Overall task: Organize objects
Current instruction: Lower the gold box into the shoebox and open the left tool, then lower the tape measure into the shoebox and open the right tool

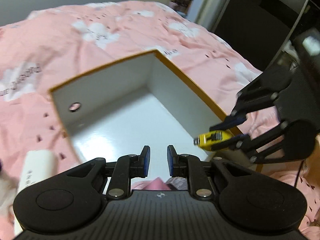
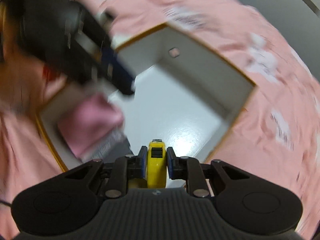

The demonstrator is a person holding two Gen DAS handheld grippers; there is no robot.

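An open box, white inside with an orange rim [image 1: 192, 84] [image 2: 210, 48], lies on a pink bedcover. My right gripper [image 2: 156, 160] [image 1: 220, 138] is shut on a small yellow tape measure [image 2: 156, 170] [image 1: 212, 140] and holds it over the box's near right edge. My left gripper [image 1: 158, 160] hangs above the box floor, its blue pads close together with nothing between them; in the right wrist view it is a dark blur [image 2: 124, 86]. A pink packet [image 2: 94, 124] [image 1: 158, 183] lies in the box's corner under the left gripper.
A white tube [image 1: 38, 166] lies on the pink flowered bedcover [image 1: 100, 40] left of the box. A small round hole [image 1: 74, 106] pierces one box wall. Dark furniture [image 1: 260, 20] stands past the bed's far right edge.
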